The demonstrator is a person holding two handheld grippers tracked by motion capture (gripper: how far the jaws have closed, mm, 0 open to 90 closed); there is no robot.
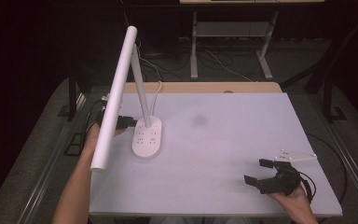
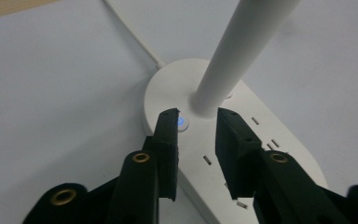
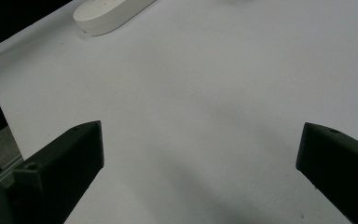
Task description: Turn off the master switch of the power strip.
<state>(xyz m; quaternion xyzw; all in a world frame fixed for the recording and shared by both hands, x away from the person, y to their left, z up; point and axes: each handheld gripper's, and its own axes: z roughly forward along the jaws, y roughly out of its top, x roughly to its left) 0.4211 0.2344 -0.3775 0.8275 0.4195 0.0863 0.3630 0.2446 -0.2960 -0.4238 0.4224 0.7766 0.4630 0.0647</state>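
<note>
A white desk lamp stands at the table's left, with an oval socket base [image 1: 148,137], a slanted stem [image 1: 141,93] and a long bar head [image 1: 116,93]. My left gripper [image 1: 129,122] reaches in from the left, partly hidden under the bar. In the left gripper view its jaws [image 2: 198,114] stand a little apart over the base [image 2: 168,84], just in front of the stem [image 2: 242,51]. The left jaw tip sits at a blue lit button [image 2: 182,122], and nothing is clamped. My right gripper [image 1: 255,171] rests wide open near the front right, holding nothing [image 3: 200,135].
The lamp's white cable [image 2: 130,35] runs off the back of the base toward the table's wooden far edge [image 1: 200,87]. A faint dark smudge [image 1: 199,121] marks the white tabletop [image 1: 242,126]. The base's end [image 3: 107,16] lies far from the right gripper.
</note>
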